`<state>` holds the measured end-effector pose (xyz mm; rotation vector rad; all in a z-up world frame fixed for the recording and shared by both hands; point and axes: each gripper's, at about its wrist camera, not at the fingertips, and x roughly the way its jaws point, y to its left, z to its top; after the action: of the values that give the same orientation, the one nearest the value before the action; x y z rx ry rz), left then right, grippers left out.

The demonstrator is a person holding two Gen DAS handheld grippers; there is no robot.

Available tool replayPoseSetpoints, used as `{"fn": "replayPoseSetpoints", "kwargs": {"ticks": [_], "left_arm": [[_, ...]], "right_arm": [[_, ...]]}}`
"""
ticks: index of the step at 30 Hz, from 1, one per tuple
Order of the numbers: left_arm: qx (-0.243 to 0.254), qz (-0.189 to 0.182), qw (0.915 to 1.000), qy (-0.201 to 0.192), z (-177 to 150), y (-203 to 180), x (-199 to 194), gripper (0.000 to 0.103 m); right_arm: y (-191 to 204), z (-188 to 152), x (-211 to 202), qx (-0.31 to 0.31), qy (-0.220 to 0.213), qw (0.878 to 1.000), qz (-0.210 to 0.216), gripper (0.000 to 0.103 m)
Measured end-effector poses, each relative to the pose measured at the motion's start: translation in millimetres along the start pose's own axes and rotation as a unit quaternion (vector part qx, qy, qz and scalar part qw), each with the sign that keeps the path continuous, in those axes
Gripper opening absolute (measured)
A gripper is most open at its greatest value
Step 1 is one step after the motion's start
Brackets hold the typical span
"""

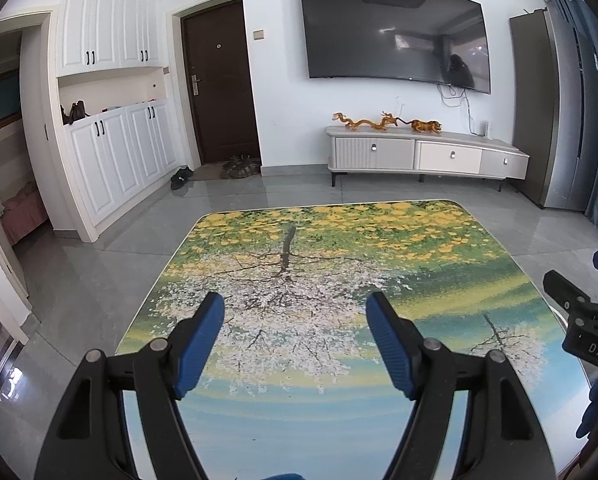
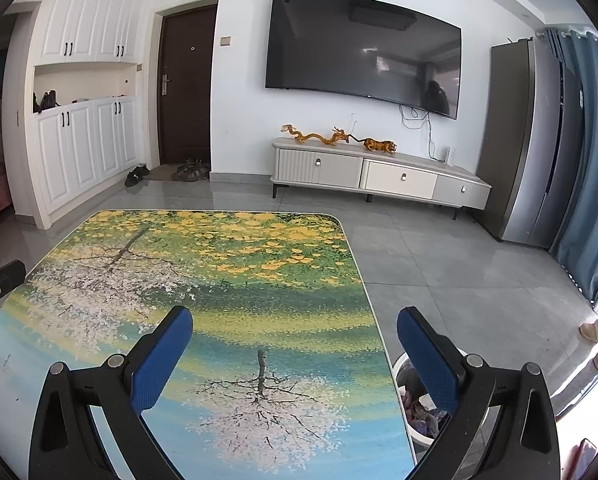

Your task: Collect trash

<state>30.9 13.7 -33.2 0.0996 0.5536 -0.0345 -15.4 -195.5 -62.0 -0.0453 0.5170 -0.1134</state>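
My left gripper [image 1: 295, 308] is open and empty, held above the table [image 1: 439, 280] with the painted tree pattern. My right gripper [image 2: 295, 324] is open and empty above the table's right edge [image 2: 363, 280]. A white trash bin [image 2: 413, 436] stands on the floor just right of the table, under my right finger, with crumpled wrappers [image 2: 423, 412] inside. The right gripper shows at the right edge of the left wrist view [image 1: 579, 312]. No loose trash shows on the tabletop.
A TV stand [image 2: 379, 176] with golden figurines [image 2: 339, 138] stands at the far wall under a wall TV [image 2: 363, 52]. A grey fridge [image 2: 539, 140] and blue curtain [image 2: 595, 168] are at the right. White cabinets [image 1: 115, 152], a dark door [image 1: 219, 80] and shoes [image 1: 239, 168] are at the left.
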Motion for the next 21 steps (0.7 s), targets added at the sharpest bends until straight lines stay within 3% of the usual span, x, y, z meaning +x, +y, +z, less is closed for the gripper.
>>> {"fn": "replayPoseSetpoints", "kwargs": {"ticks": [13, 21], "left_arm": [[0.004, -0.009, 0.9999, 0.000, 0.1, -2.4, -7.1, 0.072], [0.007, -0.025, 0.9990, 0.036, -3.0, -7.4, -4.8, 0.072]], "right_arm": [[1.1, -0.7, -6.0, -0.006, -0.002, 1.000, -0.005, 0.103], [4.5, -7.2, -2.7, -0.009, 0.012, 1.000, 0.007, 0.103]]}}
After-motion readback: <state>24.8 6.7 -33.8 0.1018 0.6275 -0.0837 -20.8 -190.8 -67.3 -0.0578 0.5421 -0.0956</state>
